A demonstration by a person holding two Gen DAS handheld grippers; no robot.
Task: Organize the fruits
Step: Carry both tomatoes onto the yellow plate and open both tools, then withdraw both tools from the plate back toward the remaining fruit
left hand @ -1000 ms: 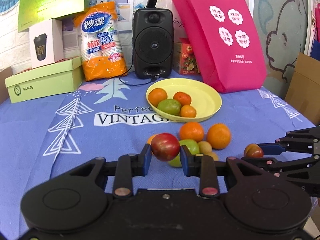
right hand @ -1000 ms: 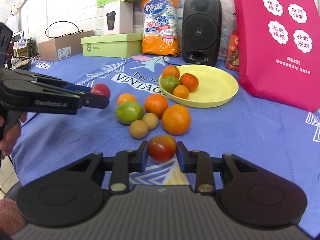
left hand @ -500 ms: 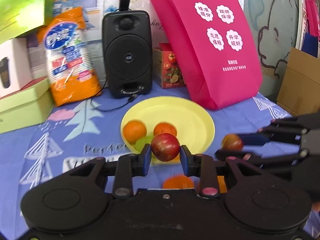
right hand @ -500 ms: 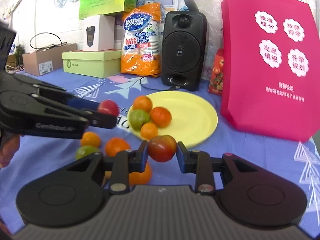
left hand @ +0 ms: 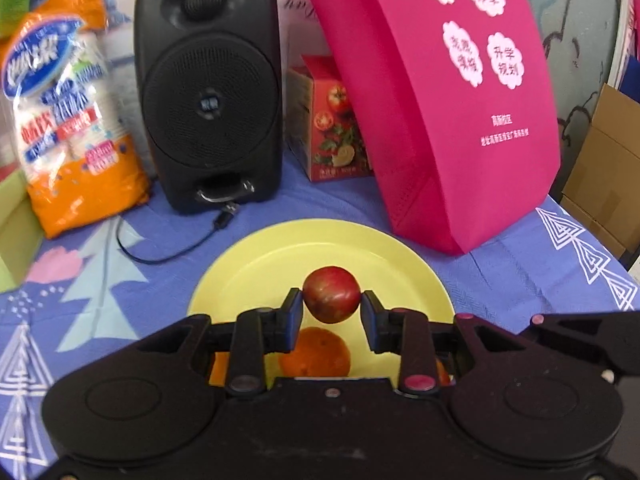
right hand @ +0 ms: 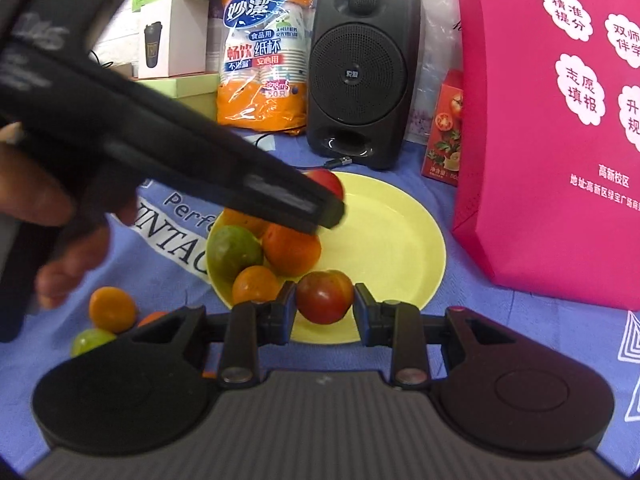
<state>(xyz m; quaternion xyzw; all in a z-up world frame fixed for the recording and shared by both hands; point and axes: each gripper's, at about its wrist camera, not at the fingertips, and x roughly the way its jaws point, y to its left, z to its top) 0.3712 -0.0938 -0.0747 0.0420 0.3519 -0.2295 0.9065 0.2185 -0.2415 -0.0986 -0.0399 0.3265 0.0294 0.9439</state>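
My left gripper [left hand: 331,311] is shut on a red tomato [left hand: 331,299] and holds it above the yellow plate [left hand: 320,248]. From the right wrist view the left gripper reaches in from the left, its tomato [right hand: 328,182] over the plate [right hand: 400,240]. My right gripper [right hand: 325,308] is shut on a red-green tomato [right hand: 325,297] above the plate's near rim. On the plate lie a green fruit [right hand: 234,250], an orange [right hand: 292,248] and a small orange [right hand: 256,284]. More fruit [right hand: 112,308] lies on the cloth at the left.
A black speaker [left hand: 208,88] with its cable, a pack of paper cups [left hand: 68,120], a small tomato-print box [left hand: 332,128] and a pink bag [left hand: 452,92] stand close behind the plate. A blue printed cloth [left hand: 520,272] covers the table.
Both grippers have moved forward with their tomatoes, from above the loose fruit to above the yellow plate. The left gripper now crosses the right wrist view.
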